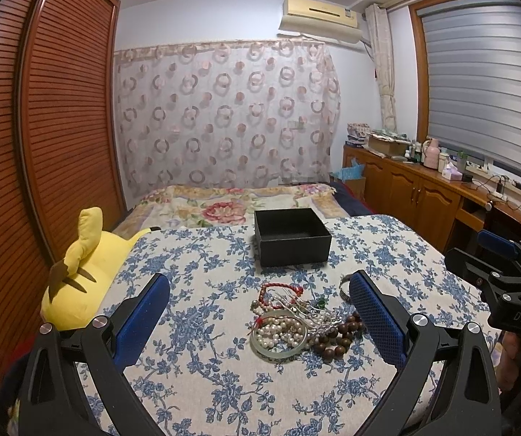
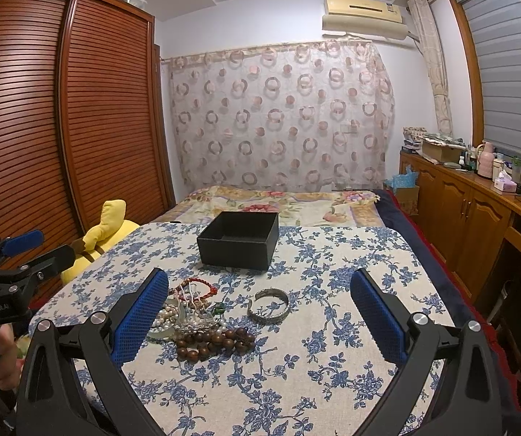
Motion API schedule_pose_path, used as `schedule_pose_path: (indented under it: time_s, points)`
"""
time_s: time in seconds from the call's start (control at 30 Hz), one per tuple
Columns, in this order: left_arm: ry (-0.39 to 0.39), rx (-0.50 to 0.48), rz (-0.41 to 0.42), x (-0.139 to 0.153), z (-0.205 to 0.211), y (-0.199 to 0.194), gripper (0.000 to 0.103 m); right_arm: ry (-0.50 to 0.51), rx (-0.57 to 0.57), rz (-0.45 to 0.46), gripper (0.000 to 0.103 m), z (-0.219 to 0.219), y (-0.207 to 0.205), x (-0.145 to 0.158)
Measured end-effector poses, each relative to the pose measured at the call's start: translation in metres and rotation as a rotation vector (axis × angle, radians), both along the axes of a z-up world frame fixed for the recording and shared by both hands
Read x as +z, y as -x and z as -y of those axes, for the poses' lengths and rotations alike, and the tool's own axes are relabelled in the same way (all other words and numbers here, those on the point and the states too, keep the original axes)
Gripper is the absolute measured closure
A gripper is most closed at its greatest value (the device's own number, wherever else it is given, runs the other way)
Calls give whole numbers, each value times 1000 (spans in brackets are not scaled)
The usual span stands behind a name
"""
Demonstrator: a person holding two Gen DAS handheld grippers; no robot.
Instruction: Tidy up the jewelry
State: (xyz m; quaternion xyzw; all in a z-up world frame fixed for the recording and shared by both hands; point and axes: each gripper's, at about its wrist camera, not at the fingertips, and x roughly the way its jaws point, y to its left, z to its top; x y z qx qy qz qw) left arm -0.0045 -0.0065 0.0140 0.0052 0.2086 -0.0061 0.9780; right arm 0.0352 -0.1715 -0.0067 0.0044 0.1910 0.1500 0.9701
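Nothing is packed yet — the tangled heap of pearl, red-cord and brown wooden-bead jewelry (image 1: 293,321) lies on the blue-flowered desk (image 1: 202,381) just before the empty black square box (image 1: 291,236), both left tongs (image 1: 260,323) and right tongs (image 2: 260,321) spread wide and holding nothing — so next comes closing on one piece.

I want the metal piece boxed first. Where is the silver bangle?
In the right wrist view the silver bangle lies flat on the floral tablecloth, apart, right of the jewelry pile, nearer than the black box.

Black box (image 1: 292,241), blue-floral white tablecloth (image 1: 202,359), red cord bracelet (image 1: 282,288), brown wooden beads (image 2: 211,341), yellow plush (image 1: 82,272).
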Motion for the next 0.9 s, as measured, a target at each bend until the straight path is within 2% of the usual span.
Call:
schedule_pose_path:
  time_s: [0.47,0.8,0.9]
  points:
    - [1,-2,0,1,0,2,7,0,2,-6,2,-1,0,0]
    - [17,-19,-47,-17,-5,-6,7,7,53,-48,2,4,-10,-21]
    - [25,-33,-78,-27,-6,-15,7,33,87,-71,9,4,-19,-30]
